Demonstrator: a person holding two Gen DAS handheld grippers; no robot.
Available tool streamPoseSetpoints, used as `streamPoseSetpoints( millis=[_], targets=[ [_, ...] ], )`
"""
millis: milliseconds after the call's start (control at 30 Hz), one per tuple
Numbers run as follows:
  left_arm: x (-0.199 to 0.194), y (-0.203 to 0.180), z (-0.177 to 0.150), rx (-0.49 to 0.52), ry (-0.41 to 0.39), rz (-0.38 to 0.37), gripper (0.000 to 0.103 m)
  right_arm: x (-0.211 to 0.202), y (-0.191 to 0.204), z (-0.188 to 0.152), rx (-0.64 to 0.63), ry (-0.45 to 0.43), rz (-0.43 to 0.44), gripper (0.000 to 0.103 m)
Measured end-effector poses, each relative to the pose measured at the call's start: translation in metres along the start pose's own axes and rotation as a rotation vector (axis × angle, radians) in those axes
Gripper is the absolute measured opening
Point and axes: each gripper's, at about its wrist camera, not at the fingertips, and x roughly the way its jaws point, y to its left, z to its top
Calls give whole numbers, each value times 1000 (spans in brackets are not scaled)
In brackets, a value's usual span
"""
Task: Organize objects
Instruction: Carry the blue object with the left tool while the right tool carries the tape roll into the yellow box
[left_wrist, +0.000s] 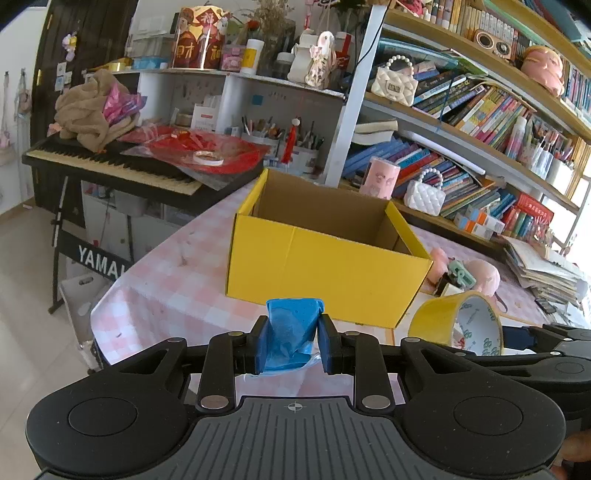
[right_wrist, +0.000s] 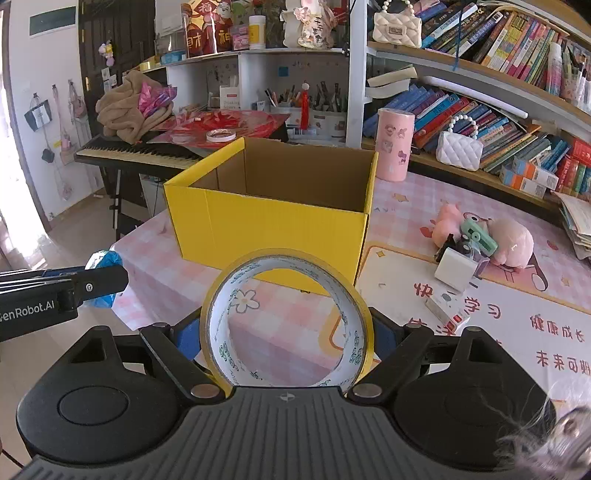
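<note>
Currently, near to far:
Left tongs (left_wrist: 291, 341): narrow, clamped on one blue wrapped bundle (left_wrist: 291, 332), held short of the box.
Right tongs (right_wrist: 286, 332): wide, gripping one yellow tape roll (right_wrist: 286, 321) across its rim, upright, hole facing forward.
Surface (right_wrist: 288, 314): pink checked cloth beneath both loads.
Yellow box (right_wrist: 273, 210): one, open-topped, near wall ahead of both tongs; contents hidden.
Still loose: two pink plush toys (right_wrist: 513, 240), one green gadget (right_wrist: 480, 232), right of the box.
Risk, tape: likely to roll away if released on edge.
Risk, bundle: soft wrap could slip from grip.
Risk, wall: low approach could shove the box.
</note>
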Motion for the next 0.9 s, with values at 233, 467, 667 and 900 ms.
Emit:
streamPoseSetpoints(
  millis=[233,467,667,900],
  targets=[
    [6,-5,23,49,-47,-9,25,4,-1,13,10,-7,2,86],
    [25,-9,59,67,-103,-8,25,14,-10,50,41,-82,-1,86],
    [48,-16,85,76,-128,7,25,42,-22,90,15,-151,-24,86],
    [92,-32,107,91,-117,34,25,86,-35,125,-31,-183,-16,86]
  ],
)
